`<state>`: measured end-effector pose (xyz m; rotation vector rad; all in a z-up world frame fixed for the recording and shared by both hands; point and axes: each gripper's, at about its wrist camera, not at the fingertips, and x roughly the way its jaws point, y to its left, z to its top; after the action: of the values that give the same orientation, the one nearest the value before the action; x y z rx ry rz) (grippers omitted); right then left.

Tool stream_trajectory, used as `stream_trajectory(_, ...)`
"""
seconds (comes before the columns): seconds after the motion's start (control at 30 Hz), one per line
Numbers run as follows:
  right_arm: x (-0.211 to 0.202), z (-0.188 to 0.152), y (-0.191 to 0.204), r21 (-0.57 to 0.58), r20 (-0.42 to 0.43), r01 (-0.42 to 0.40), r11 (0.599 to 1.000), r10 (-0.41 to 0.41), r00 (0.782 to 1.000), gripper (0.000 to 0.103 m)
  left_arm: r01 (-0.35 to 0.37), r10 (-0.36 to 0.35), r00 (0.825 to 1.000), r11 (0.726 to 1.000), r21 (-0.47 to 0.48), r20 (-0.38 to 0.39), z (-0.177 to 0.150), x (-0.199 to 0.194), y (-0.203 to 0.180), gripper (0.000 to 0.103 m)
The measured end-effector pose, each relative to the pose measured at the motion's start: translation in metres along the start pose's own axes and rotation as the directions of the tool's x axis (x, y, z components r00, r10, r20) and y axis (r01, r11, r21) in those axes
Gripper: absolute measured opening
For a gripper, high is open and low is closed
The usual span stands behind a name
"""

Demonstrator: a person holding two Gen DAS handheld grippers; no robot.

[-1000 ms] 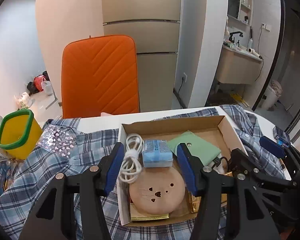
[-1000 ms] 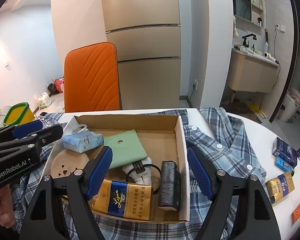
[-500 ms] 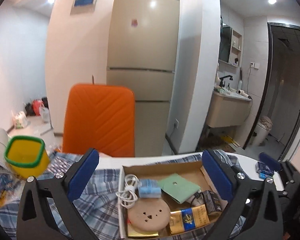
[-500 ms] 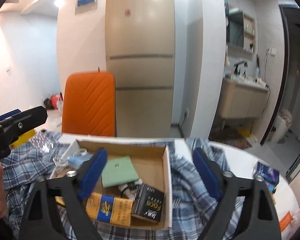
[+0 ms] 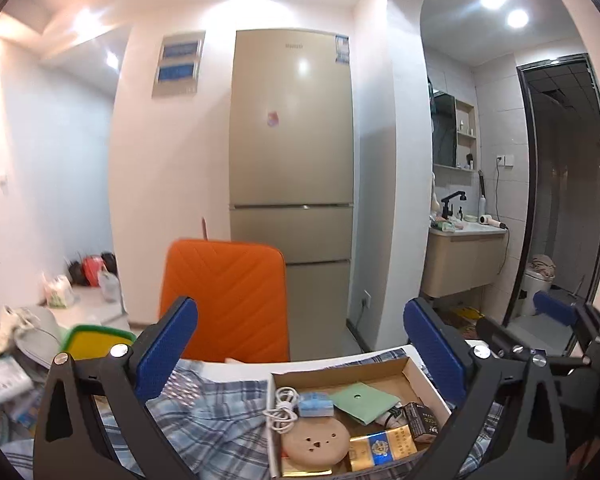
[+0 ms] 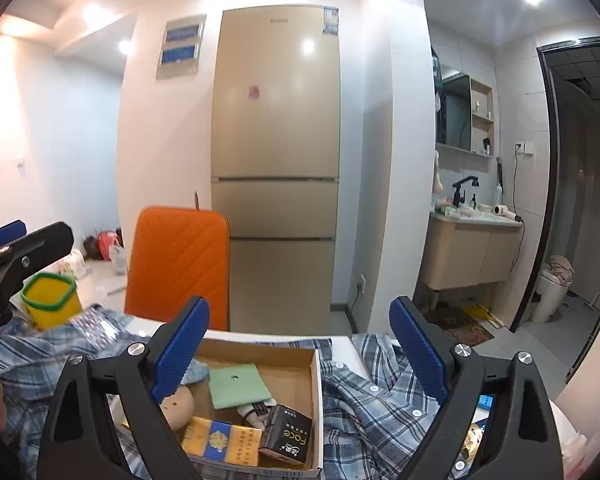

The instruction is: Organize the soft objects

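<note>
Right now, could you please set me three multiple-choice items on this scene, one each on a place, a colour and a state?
1. Where does the green pouch lie?
A. in the cardboard box
B. on the chair
C. in the yellow bin

2. What colour is the chair behind the table?
A. grey
B. orange
C. white

3. How do the right tongs stand?
A. shut on the shirt
B. shut on a pack
C. open and empty

Answers: 1 A, the pouch rests on the box floor among the packs; 2 B, its padded back is orange; 3 C, the blue pads sit wide apart above the box, holding nothing.
</note>
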<state>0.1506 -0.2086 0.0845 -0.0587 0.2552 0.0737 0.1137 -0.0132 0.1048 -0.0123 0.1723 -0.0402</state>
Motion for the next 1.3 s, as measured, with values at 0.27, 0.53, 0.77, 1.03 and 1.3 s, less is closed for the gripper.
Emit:
stream_trajectory(0.27, -0.074, 0.006, 0.007, -0.03, 0.116, 0.025, 0.999, -0.021, 0.993, 0.103, -0.013, 0.014, 1.0, 1.0, -0.017, 0.026, -0.005, -0.046, 0.008, 0.102)
stream_trajectory(0.53, -0.125, -0.011, 0.007, -0.027, 0.15, 0.029, 0.999, -0.025, 0.988, 0.103, -0.001, 0.001, 0.999, 1.0, 0.009, 0.038, -0.027, -0.083, 0.009, 0.102)
stream_trajectory(0.77, -0.149, -0.028, 0.005, 0.01, 0.163, 0.017, 1.0, -0.018, 0.986, 0.103, 0.011, -0.01, 1.0, 0.999, -0.034, 0.029, -0.048, -0.098, 0.016, 0.102)
stream_trajectory(1.03, -0.159, -0.046, 0.006, 0.007, 0.179, 0.011, 1.0, -0.013, 0.984, 0.103, 0.026, -0.025, 0.999, 0.999, -0.036, 0.023, -0.068, -0.111, 0.017, 0.102)
stream_trajectory(1.3, -0.162, -0.07, 0.009, 0.0, 0.157, 0.008, 1.0, -0.008, 0.988, 0.103, 0.025, -0.025, 1.0, 0.999, -0.039, 0.007, -0.09, -0.114, 0.018, 0.102)
